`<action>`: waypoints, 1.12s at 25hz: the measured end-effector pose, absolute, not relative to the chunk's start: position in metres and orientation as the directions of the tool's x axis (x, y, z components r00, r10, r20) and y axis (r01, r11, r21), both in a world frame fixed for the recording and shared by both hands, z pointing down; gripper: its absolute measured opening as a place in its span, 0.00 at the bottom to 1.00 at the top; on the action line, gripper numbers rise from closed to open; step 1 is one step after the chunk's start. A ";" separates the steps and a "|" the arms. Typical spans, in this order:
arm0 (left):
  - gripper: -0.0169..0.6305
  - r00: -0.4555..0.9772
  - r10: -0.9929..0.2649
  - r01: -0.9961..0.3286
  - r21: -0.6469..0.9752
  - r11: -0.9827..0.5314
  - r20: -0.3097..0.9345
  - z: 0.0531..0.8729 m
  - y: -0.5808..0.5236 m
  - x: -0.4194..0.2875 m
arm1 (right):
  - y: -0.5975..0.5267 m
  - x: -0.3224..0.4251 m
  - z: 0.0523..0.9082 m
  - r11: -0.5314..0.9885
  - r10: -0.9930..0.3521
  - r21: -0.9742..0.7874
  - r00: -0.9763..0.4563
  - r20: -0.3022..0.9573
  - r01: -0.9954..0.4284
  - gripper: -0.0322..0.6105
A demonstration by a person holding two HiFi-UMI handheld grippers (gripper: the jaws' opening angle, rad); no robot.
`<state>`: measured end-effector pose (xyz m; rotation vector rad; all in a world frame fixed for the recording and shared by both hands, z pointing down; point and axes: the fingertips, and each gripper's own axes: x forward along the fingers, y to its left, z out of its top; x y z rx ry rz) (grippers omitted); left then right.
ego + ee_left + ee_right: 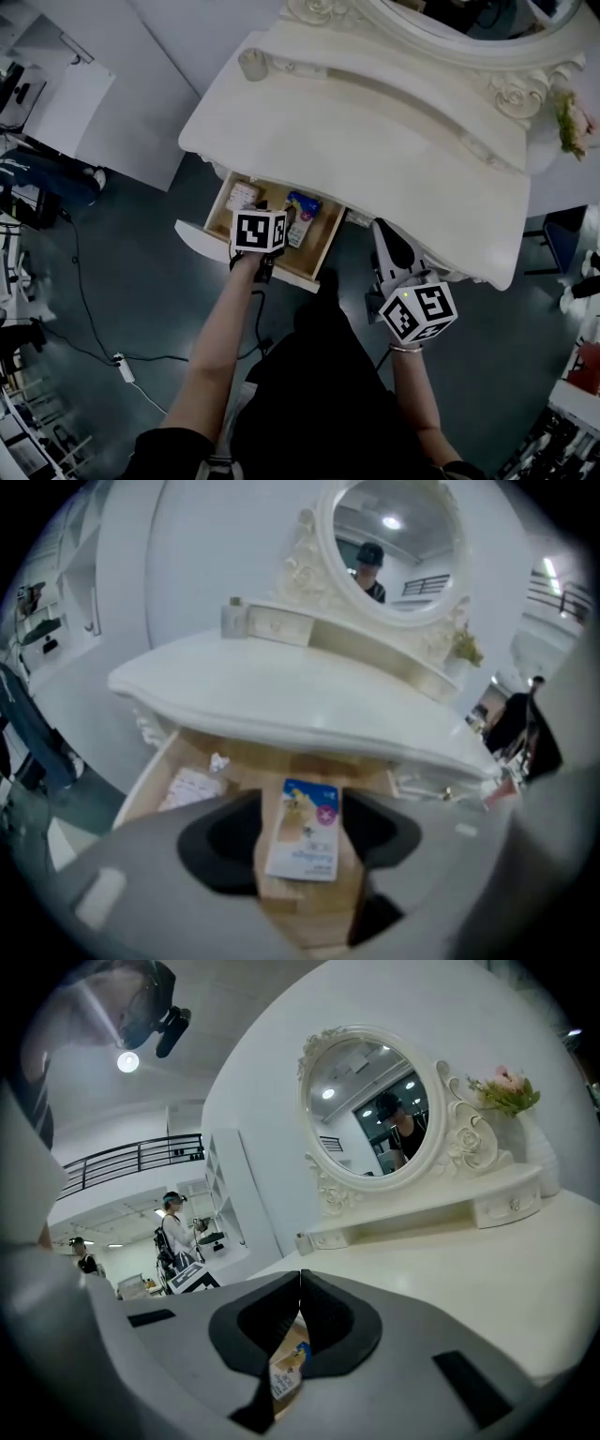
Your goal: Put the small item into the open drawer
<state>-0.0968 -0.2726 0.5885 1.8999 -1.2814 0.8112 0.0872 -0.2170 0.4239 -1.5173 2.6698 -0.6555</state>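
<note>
The open wooden drawer (218, 212) stands pulled out from under the white dressing table (356, 141). A small blue-and-white packet (302, 211) lies flat on the drawer floor. My left gripper (279, 214) hovers over the drawer. In the left gripper view the packet (306, 841) lies between its jaws, a narrow gap on each side, so my left gripper (300, 817) is open. To the right of the drawer, my right gripper (382, 230) sits at the table's front edge. Its tips meet, so my right gripper (300, 1279) is shut on nothing; the packet (289, 1368) shows below them.
A white paper item (192, 787) and a crumpled scrap (217, 761) lie in the drawer's left part. The tabletop carries a small jar (251, 64), an oval mirror (394, 546) and flowers (574, 122). A cable (122, 366) runs over the dark floor at the left.
</note>
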 end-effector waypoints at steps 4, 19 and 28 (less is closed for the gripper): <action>0.41 0.320 -0.587 -0.944 0.197 -0.266 0.743 0.558 -0.268 -0.108 | -0.211 0.078 0.413 0.465 -0.820 -0.340 -0.542 0.183 -0.818 0.06; 0.26 0.373 -0.836 -0.928 0.141 -0.346 0.404 0.431 -0.237 -0.129 | -0.184 0.049 0.379 0.513 -0.819 -0.282 -0.561 0.121 -0.811 0.06; 0.16 0.369 -0.885 -0.930 0.121 -0.348 0.284 0.386 -0.210 -0.145 | -0.171 0.038 0.363 0.534 -0.818 -0.251 -0.568 0.091 -0.808 0.06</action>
